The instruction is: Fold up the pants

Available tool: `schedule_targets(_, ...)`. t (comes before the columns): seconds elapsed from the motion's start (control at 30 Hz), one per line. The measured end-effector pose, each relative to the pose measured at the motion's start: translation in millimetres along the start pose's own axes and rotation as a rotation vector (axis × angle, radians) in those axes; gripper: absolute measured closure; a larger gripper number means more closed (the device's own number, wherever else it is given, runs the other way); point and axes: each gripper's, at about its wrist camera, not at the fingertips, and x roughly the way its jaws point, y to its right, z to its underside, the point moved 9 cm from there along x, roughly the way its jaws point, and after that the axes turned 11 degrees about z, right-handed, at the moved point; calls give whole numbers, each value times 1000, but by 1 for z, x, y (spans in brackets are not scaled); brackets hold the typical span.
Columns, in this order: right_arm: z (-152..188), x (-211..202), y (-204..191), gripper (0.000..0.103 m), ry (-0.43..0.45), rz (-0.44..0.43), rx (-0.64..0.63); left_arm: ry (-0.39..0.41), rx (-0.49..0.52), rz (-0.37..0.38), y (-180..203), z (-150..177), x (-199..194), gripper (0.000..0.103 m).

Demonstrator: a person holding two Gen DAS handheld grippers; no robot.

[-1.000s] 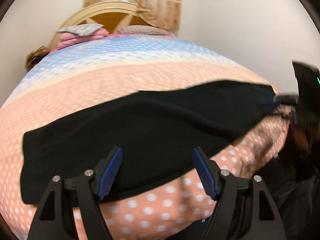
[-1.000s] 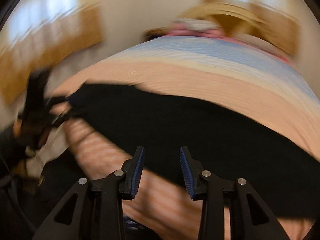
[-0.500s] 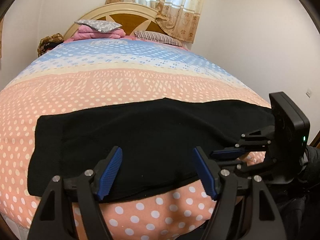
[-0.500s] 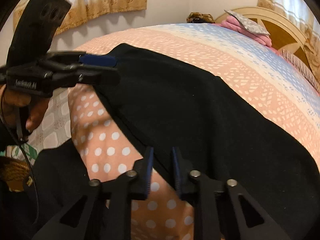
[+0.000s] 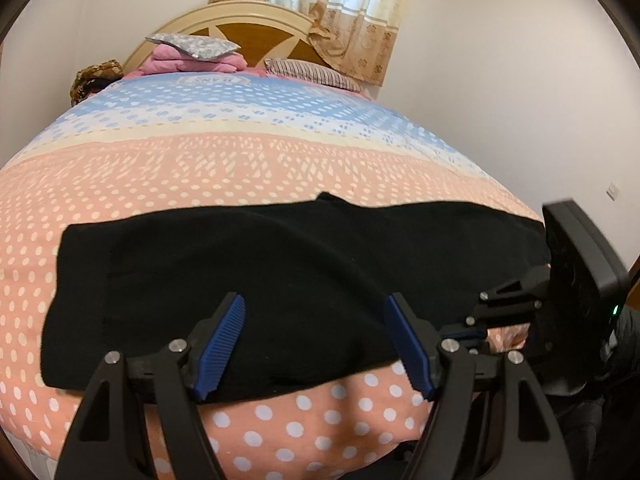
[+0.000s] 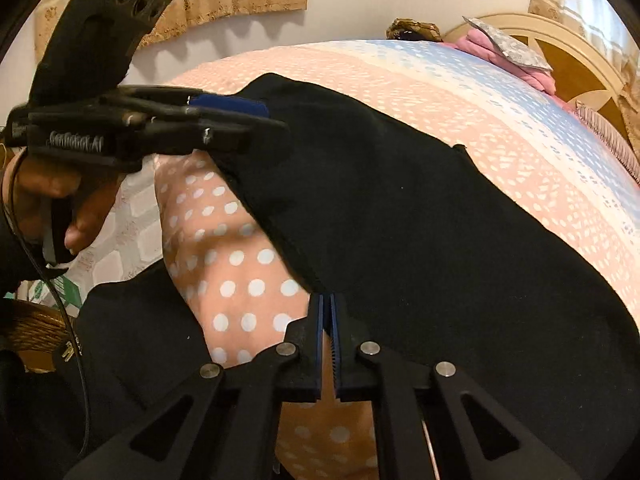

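Note:
Black pants (image 5: 280, 272) lie stretched across the near part of a pink dotted bedspread (image 5: 200, 168). My left gripper (image 5: 315, 308) hovers open over their near edge, nothing pressed between its blue pads. My right gripper (image 6: 328, 308) is shut, its pads pinching the near hem of the pants (image 6: 440, 220) where the cloth hangs over the bed's edge. In the left wrist view the right gripper (image 5: 460, 336) sits at the pants' right end. In the right wrist view the left gripper (image 6: 268, 122) is seen from the side, held by a hand (image 6: 48, 192).
At the bed's head stand a wooden headboard (image 5: 248, 28), folded pink bedding (image 5: 192, 60) and a striped pillow (image 5: 308, 72). A curtain (image 5: 328, 8) hangs behind. The person's dark clothing (image 6: 132, 340) is close to the bed's near edge, over a tiled floor (image 6: 132, 216).
The right gripper swung in to the pants' near hem and its jaws went from part open to shut there. The left gripper stayed open and rolled a little.

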Motion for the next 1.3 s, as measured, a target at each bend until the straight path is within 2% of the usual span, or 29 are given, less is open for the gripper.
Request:
schedule_targets(0.07,-4,-3,6,95,-2,-10,8,-7,13,0,2,2,3,28)
schedule_targets(0.1,-7,-5,11,85,1,-11,19,-14,17,-2,2,4,6,28)
schedule_targets(0.17,-17,-11,25,78,19,-58,76,-37,9,2,0,8,11,28)
schedule_targets(0.23,-29,-15,43,78,28,-100,162,-102,-4,8,-4,20,22,26)
schedule_targets(0.37,-62,-6,97,78,24,-183,400,-107,48,-15,1,21,21,23)
schedule_targets(0.5,-78,33,129,78,-80,-230,576,-18,54,28,12,2,9,23)
schedule_targets(0.57,-85,57,137,78,-135,-268,648,-17,78,23,17,-2,11,17)
schedule_targets(0.67,-95,81,136,78,-183,-297,682,-47,91,21,19,0,24,17)
schedule_targets(0.77,-100,96,132,78,-211,-322,715,-125,92,20,15,16,41,17)
schedule_targets(0.87,-96,101,133,78,-213,-288,714,-130,147,-3,18,21,38,17)
schedule_targets(1.07,-96,100,159,78,-180,-277,768,-100,87,42,12,17,31,16)
schedule_targets(1.2,-96,105,141,78,-230,-287,688,-95,76,50,10,17,31,15)
schedule_targets(1.23,-96,107,137,80,-238,-284,676,-96,78,48,10,17,32,15)
schedule_targets(1.3,-95,109,136,92,-238,-289,696,-96,83,46,12,18,33,14)
